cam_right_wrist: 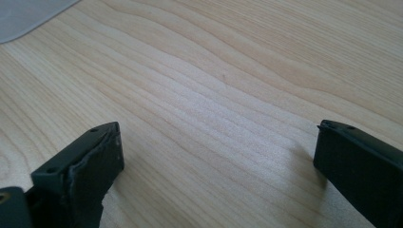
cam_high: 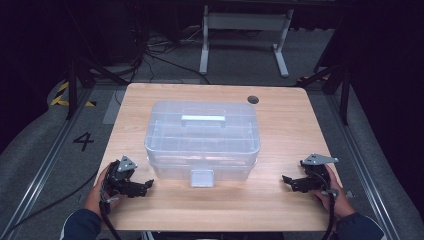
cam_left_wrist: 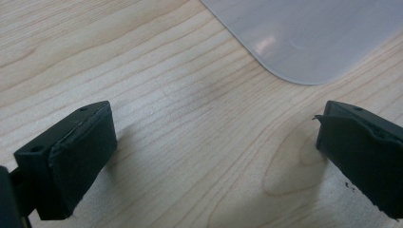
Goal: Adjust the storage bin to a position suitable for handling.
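A clear plastic box (cam_high: 202, 140) with a lid, a flat handle (cam_high: 203, 119) on top and a front latch (cam_high: 202, 178) stands in the middle of the wooden table (cam_high: 280, 125). My left gripper (cam_high: 144, 187) rests low on the table at the front left, just left of the box, and is open with nothing between its jaws. A rounded corner of the box (cam_left_wrist: 309, 38) lies ahead of it in the left gripper view (cam_left_wrist: 216, 156). My right gripper (cam_high: 288, 180) sits at the front right, open and empty, over bare wood (cam_right_wrist: 216, 156).
A round cable hole (cam_high: 253, 99) lies near the table's far right corner. Beyond the table stand a white desk frame (cam_high: 245, 30) and cables on the grey floor. A floor mark "4" (cam_high: 83, 141) lies at the left.
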The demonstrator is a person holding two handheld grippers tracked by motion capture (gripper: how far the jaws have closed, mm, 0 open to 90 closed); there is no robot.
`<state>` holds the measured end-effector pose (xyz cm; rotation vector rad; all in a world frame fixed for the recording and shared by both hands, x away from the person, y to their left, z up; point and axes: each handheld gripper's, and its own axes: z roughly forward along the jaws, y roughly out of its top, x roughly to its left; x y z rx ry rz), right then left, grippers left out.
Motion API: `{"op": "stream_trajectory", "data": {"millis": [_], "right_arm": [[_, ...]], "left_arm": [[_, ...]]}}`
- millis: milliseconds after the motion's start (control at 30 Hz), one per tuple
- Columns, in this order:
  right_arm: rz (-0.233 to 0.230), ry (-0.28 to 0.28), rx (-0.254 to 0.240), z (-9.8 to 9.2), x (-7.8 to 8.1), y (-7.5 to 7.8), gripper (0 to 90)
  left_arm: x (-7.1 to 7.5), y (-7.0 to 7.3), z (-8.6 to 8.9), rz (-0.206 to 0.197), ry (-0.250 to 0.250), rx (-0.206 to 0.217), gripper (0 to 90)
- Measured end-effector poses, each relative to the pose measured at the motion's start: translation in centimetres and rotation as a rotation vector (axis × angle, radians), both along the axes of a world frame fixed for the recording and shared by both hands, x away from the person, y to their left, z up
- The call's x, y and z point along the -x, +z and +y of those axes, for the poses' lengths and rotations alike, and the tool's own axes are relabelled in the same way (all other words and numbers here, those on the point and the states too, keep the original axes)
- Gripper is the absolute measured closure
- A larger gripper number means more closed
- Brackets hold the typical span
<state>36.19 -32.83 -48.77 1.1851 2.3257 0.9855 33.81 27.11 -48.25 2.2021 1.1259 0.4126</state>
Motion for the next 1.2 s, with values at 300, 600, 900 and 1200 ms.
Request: {"op": "stream_trajectory", "data": {"millis": [300,600,900,1200], "right_arm": [[0.000,0.030,0.002,-0.2,0.0,0.0,2.9],[0.002,0.045,0.019,-0.2,0.0,0.2,6.5],[-0.024,0.106,0.015,0.0,0.1,0.9,24.0],[-0.064,0.104,-0.035,0.0,0.3,2.0,27.4]], "left_arm": [[0.2,0.0,0.4,0.001,-0.007,-0.001,0.2],[0.3,0.0,0.9,-0.009,-0.047,-0.008,0.3],[0.2,0.0,1.0,-0.009,-0.056,-0.007,0.2],[0.2,0.0,1.0,-0.008,-0.056,-0.007,0.2]]}}
